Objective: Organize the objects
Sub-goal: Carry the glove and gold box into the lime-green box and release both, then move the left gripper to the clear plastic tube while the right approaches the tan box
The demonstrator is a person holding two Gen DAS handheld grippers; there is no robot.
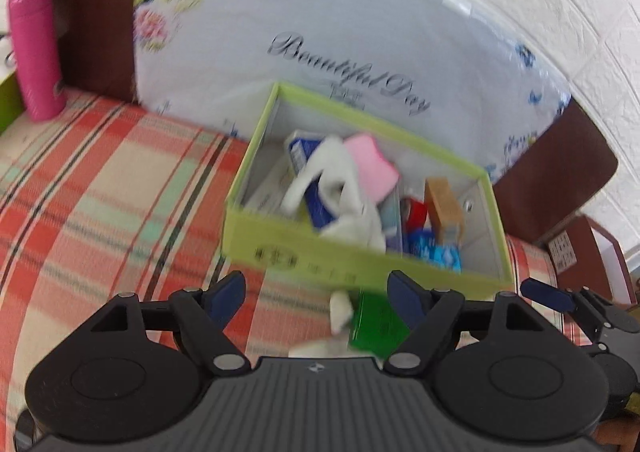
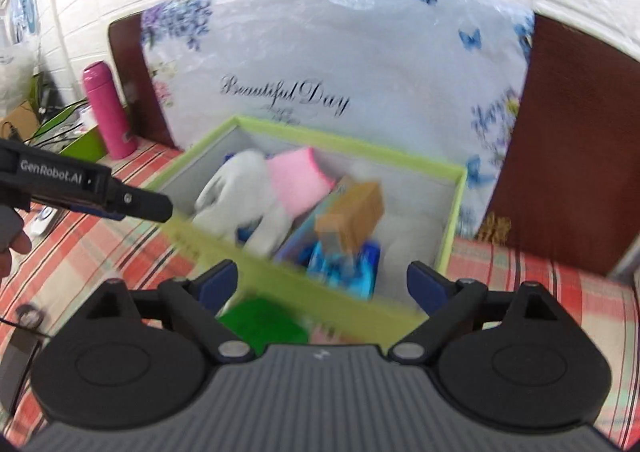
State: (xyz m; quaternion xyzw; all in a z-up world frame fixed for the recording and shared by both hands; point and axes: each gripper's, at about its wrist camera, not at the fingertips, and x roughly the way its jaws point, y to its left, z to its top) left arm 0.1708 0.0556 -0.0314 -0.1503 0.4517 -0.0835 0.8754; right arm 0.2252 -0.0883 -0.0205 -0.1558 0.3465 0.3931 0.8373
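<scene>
A lime-green open box point(image 1: 304, 254) point(image 2: 456, 208) stands on the plaid cloth against a flowered cushion. It holds a white glove point(image 1: 340, 188) point(image 2: 240, 196), a pink sponge point(image 1: 372, 164) point(image 2: 298, 184), a brown block point(image 1: 442, 204) point(image 2: 352, 216), blue packets point(image 1: 444, 254) point(image 2: 348, 270) and a red item point(image 1: 416, 212). A green object point(image 1: 374, 326) point(image 2: 264, 326) lies on the cloth in front of the box, beside a small white thing point(image 1: 340, 310). My left gripper point(image 1: 320, 292) is open above the green object. My right gripper point(image 2: 322, 286) is open in front of the box.
A pink bottle point(image 1: 34, 48) point(image 2: 108, 110) stands at the back left beside a dark brown headboard point(image 1: 94, 12) point(image 2: 568, 156). The flowered cushion point(image 1: 320, 32) point(image 2: 340, 64) leans on the white wall. The left gripper point(image 2: 88, 194) reaches in from the left in the right wrist view. The right gripper's finger point(image 1: 548, 292) shows at the right.
</scene>
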